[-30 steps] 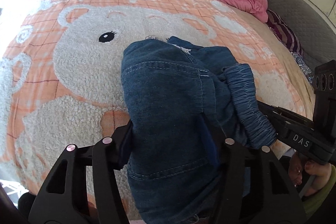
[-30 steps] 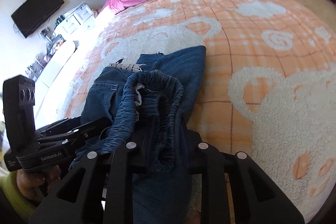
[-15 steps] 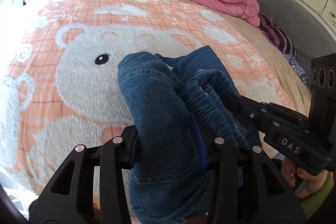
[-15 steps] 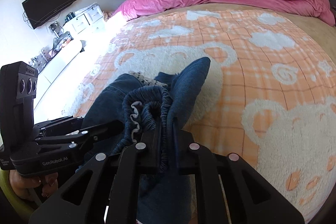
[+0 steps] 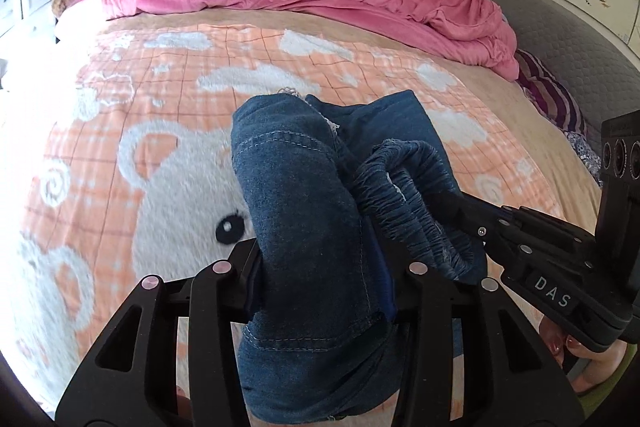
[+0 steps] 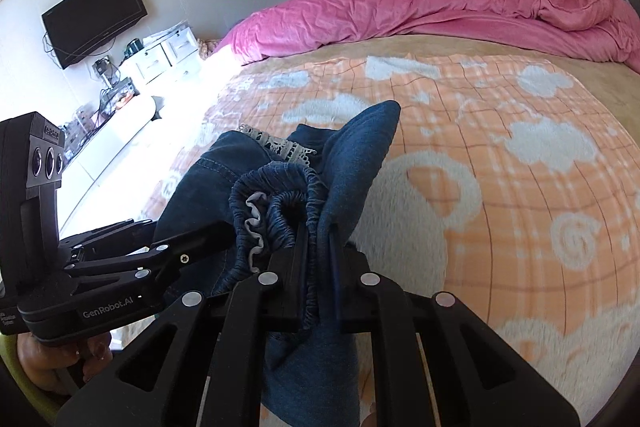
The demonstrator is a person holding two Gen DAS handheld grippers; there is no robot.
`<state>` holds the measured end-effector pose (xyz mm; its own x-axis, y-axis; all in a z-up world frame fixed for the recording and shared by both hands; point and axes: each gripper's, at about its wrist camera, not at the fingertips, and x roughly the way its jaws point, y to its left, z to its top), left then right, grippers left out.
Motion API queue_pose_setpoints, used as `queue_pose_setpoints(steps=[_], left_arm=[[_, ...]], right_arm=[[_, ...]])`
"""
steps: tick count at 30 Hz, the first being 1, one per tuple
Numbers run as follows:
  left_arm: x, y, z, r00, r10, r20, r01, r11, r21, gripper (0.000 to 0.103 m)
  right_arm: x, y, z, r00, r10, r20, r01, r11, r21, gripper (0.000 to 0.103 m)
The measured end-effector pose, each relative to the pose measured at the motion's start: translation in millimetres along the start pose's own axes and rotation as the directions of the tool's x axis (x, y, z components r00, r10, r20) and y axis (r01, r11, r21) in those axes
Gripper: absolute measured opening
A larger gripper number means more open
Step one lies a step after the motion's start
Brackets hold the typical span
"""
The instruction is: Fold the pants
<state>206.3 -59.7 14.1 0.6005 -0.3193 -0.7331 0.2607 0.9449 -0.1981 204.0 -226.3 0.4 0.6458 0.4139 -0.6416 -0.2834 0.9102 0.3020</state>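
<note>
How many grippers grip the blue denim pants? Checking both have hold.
2. The left gripper clamps the blue denim pants at the leg fabric; the right gripper pinches the elastic waistband.

Both views are bright with daylight entering from the left of the frame, where the white drawer unit and floor blow out to pure glare. The peach-and-white fleece bear blanket is motion-blurred, most in the right wrist view at lower right. Fisheye distortion bows the pink rumpled duvet, and dark vignetting fills the corners.
</note>
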Motion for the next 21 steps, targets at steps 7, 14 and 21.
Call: queue_pose_setpoints(steps=[7, 14, 21], left_arm=[[35.4, 14.6, 8.8, 0.998, 0.035, -0.047, -0.035, 0.999, -0.003, 0.034], [53.4, 29.3, -4.5, 0.995, 0.056, -0.081, -0.058, 0.998, -0.023, 0.043], [57.2, 36.5, -13.7, 0.993, 0.076, -0.088, -0.079, 0.996, -0.031, 0.056]], right_arm=[[36.7, -25.9, 3.0, 0.996, -0.005, -0.086, 0.013, 0.996, 0.091, 0.009], [50.8, -58.2, -18.1, 0.988, -0.034, -0.148, 0.061, 0.981, 0.185, 0.015], [51.8, -62.1, -25.2, 0.981, -0.095, -0.168, 0.124, 0.978, 0.169, 0.037]])
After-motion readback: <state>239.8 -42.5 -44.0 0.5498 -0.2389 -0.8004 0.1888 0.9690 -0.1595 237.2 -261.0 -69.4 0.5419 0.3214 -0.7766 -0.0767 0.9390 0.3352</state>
